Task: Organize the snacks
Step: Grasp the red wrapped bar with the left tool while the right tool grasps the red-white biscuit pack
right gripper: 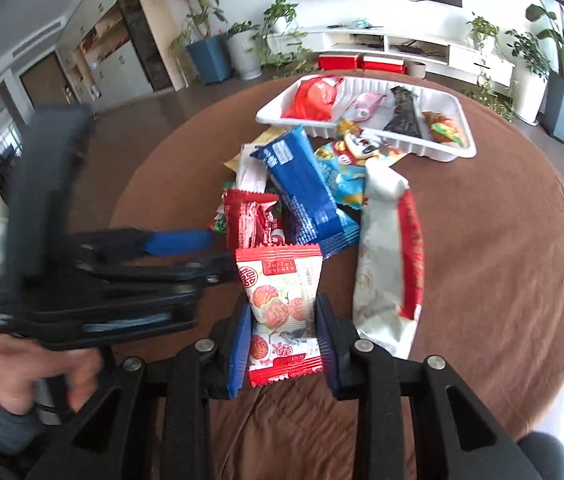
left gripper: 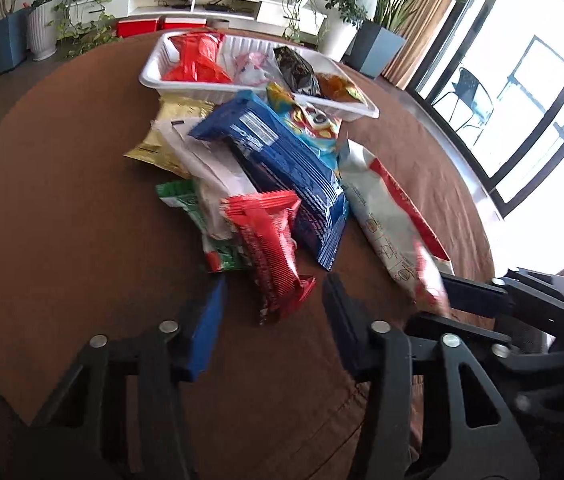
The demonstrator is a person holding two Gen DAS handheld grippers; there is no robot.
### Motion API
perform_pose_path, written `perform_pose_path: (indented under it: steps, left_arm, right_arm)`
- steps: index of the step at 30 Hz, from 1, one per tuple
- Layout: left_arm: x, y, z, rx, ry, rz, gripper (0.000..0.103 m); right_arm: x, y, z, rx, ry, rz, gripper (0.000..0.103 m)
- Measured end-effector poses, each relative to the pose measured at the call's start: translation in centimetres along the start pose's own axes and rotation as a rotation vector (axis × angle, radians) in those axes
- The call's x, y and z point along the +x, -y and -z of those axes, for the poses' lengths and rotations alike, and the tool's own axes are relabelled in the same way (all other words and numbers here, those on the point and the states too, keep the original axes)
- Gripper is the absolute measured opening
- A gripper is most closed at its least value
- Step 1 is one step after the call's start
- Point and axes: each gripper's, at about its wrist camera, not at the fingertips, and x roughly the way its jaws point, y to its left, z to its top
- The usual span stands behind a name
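white tray [left gripper: 153,76] at table's far side holds red bag [left gripper: 195,58], pink pack, dark pack, orange pack. snack pile [left gripper: 265,168] just in front, blue packet on top. right gripper [right gripper: 284,336] clamped on red-white snack packet [right gripper: 282,304]. left gripper [left gripper: 273,320] wide apart, holding nothing, red wrapper between fingers. brown tablecloth [left gripper: 61,200], plants behind.

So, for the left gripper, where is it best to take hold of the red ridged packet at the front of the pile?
Probably at the near crimped end of the red ridged packet, coming from the front. That end lies free on the tablecloth, pointing into the open left gripper; its far end leans on the blue packet.
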Motion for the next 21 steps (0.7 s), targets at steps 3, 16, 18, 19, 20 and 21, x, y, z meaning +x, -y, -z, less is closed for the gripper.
perform_pose_path:
  steps: [3,16,18,19,20,21]
  left_arm:
    - [0.7,0.5,-0.3,-0.001,-0.012,-0.013,0.046]
    - [2.5,1.4,-1.9,0.037,-0.028,-0.083,0.023]
    - [2.5,1.5,-1.9,0.055,-0.029,-0.089,0.023]
    - [2.5,1.5,-1.9,0.065,-0.031,-0.093,0.022]
    - [2.6,1.7,-2.0,0.088,-0.036,-0.105,0.022]
    - [2.7,1.9,-1.9,0.103,-0.039,-0.113,0.022]
  right_arm:
    - [-1.0,0.5,0.1,0.022,0.021,-0.01,0.033]
    - [-1.8,2.2,1.3,0.089,0.048,-0.061,0.033]
    - [-1.8,2.4,1.3,0.097,0.05,-0.061,0.033]
    - [-1.8,2.5,1.3,0.102,0.05,-0.062,0.033]
    - [-1.8,2.5,1.4,0.103,0.05,-0.063,0.033]
    - [-1.8,2.3,1.4,0.101,0.049,-0.064,0.033]
